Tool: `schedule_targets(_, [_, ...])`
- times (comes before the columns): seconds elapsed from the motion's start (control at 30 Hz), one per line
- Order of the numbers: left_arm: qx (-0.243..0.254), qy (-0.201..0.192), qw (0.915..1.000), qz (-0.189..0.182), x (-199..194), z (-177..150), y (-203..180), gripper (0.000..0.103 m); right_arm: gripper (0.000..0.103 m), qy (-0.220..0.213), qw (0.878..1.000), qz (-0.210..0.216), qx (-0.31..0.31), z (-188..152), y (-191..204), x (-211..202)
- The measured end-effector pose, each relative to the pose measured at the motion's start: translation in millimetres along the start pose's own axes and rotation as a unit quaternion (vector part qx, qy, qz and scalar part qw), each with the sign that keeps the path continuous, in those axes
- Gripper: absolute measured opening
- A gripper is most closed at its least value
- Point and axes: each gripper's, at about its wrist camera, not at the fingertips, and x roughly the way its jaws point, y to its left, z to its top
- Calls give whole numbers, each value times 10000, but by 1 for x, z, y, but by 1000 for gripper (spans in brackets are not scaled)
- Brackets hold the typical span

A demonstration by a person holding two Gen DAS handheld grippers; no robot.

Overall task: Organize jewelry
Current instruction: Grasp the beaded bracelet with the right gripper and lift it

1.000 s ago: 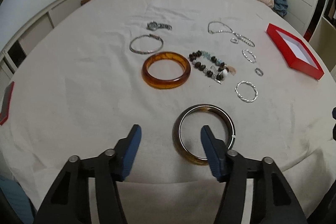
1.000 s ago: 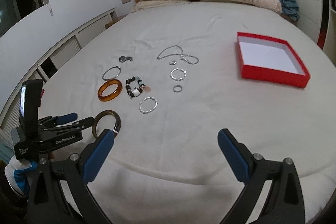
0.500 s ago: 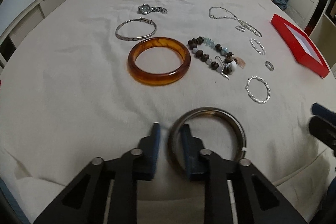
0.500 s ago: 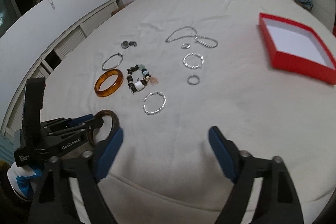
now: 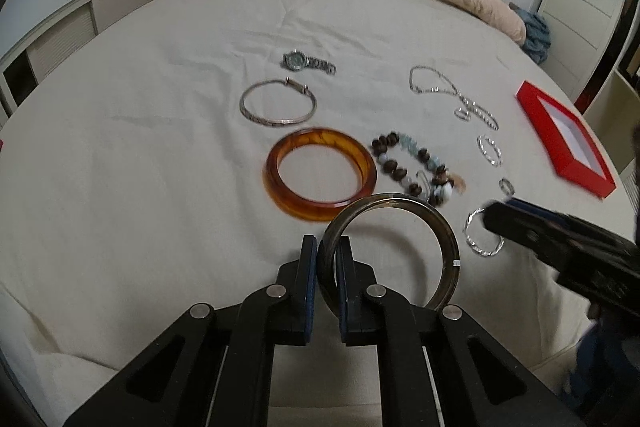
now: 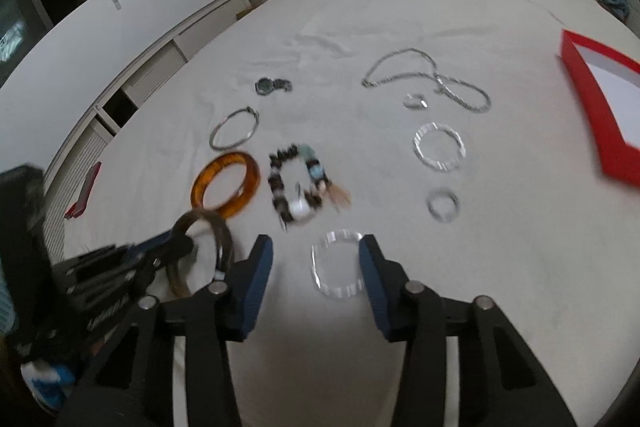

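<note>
Your left gripper (image 5: 327, 267) is clamped on the dark metal-lined bangle (image 5: 436, 223), raised off the white bedsheet (image 5: 140, 167), while your right gripper (image 6: 316, 269) stands spread around the twisted silver ring bracelet (image 6: 320, 275).

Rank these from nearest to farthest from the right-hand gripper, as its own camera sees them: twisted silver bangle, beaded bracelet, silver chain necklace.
1. Twisted silver bangle, lying between the right gripper's open fingers.
2. Beaded bracelet, ahead, slightly left.
3. Silver chain necklace, farthest, toward the pillows.
</note>
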Motion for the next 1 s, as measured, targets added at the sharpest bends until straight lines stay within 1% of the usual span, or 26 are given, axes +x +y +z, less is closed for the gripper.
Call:
schedule_targets(0.07, [-38,-77,10000,-17,-2,4,2,9,37,-2,10000,6,-22,8,1,8])
schedule_targets(0.13, [-102,-164,9998,-15,-4,10,6,9,32,25,10000,23,-48,14,2,17])
schedule_targets(0.23, [-204,-269,9994,-3,-4,20,12,9,29,118,9999,22,-73,21,3,31])
schedule_targets(0.47, [-306,-413,9987,-30,-1,33,18,9,26,236,9996,-59,-111,22,1,54])
schedule_targets(0.63, [-323,-461,9984,10,-2,37,18,9,23,318,9989,-216,-269,23,2,64])
schedule_targets(0.87, [-263,-522,9981,218,-13,41,14,9,18,398,9951,-491,-754,32,10,75])
schedule_targets(0.9, [-251,-541,9979,255,-16,41,14,9,10,398,9950,-519,-754,34,10,75])
schedule_targets(1.0, [-241,-606,9971,385,-28,42,14,9,10,397,9946,-565,-775,40,10,73])
